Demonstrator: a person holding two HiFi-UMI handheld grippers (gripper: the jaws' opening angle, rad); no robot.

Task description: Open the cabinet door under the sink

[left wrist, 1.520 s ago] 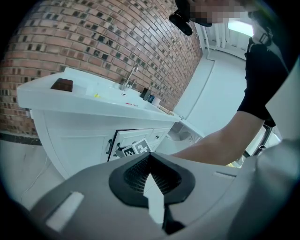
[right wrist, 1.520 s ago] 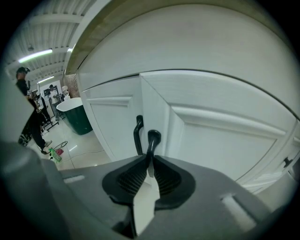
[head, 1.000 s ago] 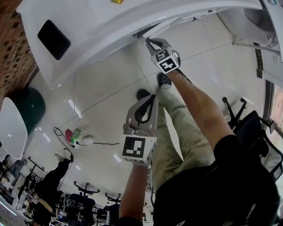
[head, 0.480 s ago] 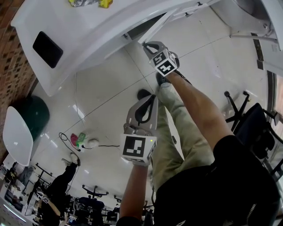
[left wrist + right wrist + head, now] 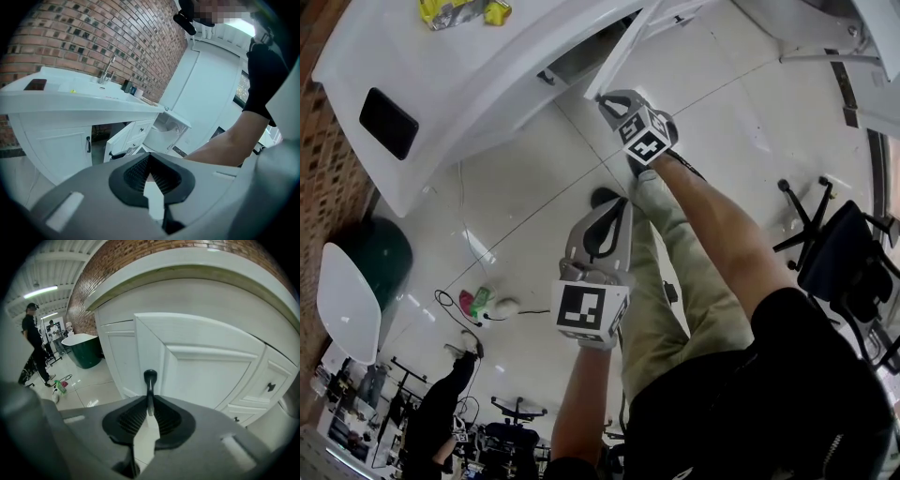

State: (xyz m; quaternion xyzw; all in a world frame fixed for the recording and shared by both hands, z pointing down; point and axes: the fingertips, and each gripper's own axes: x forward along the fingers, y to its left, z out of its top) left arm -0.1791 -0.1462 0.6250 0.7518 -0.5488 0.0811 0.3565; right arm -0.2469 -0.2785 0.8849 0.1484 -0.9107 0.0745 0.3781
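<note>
Gripping the black handle (image 5: 150,378), right tool (image 5: 149,405) holds cabinet door (image 5: 201,369) ajar.

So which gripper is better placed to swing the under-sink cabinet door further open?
Right. The right gripper is clamped on the black handle of the partly open cabinet door; the left gripper hangs back from the cabinet, jaws together on nothing.
</note>
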